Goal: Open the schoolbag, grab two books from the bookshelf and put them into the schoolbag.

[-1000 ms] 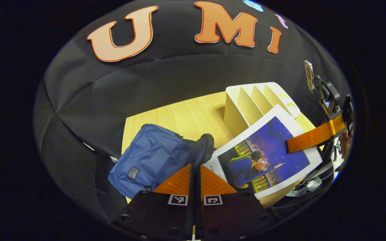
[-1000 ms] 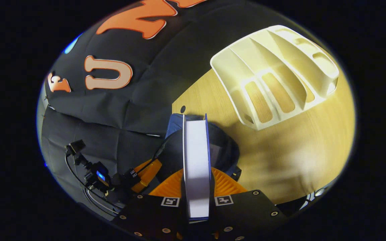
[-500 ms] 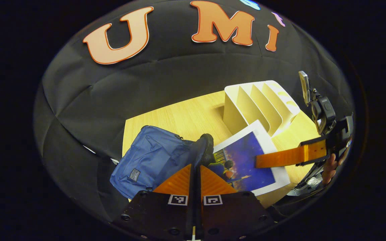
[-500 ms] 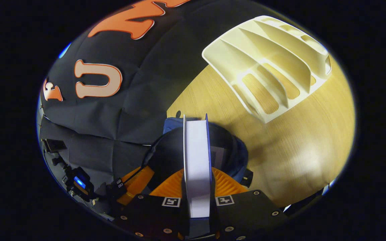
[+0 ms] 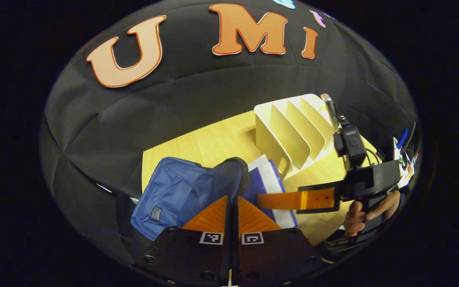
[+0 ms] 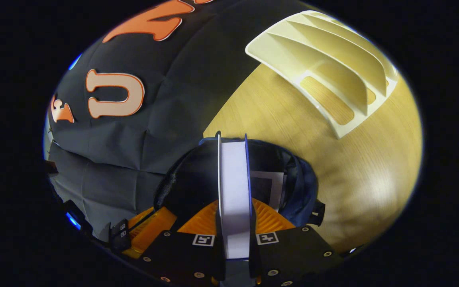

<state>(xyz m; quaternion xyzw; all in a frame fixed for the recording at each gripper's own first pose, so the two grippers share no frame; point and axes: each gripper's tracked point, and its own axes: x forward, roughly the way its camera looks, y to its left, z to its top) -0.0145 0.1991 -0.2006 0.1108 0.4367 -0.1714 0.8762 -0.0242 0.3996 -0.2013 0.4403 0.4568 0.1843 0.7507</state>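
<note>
The blue schoolbag (image 5: 173, 191) lies on the wooden table, its mouth held up by my left gripper (image 5: 232, 198), which is shut on the dark rim. My right gripper (image 6: 233, 203) is shut on a thick book (image 6: 233, 179) seen edge-on, its far end down in the bag's dark opening (image 6: 193, 179). Another book (image 6: 269, 187) sits inside the bag to the right of it. In the left gripper view the held book (image 5: 271, 183) slants into the bag, with the right gripper (image 5: 262, 200) on it and a hand (image 5: 359, 217) behind. The cream bookshelf (image 5: 289, 127) stands behind, its slots bare.
The wooden table (image 6: 357, 167) stretches between the bag and the bookshelf (image 6: 333, 67). The black cloth wall runs close behind the table's far edge. A finger of the left gripper (image 6: 146, 229) shows at the lower left of the right gripper view.
My right gripper has carried the book left and down, from over the table in front of the shelf into the bag's mouth. The left gripper has kept its hold on the rim.
</note>
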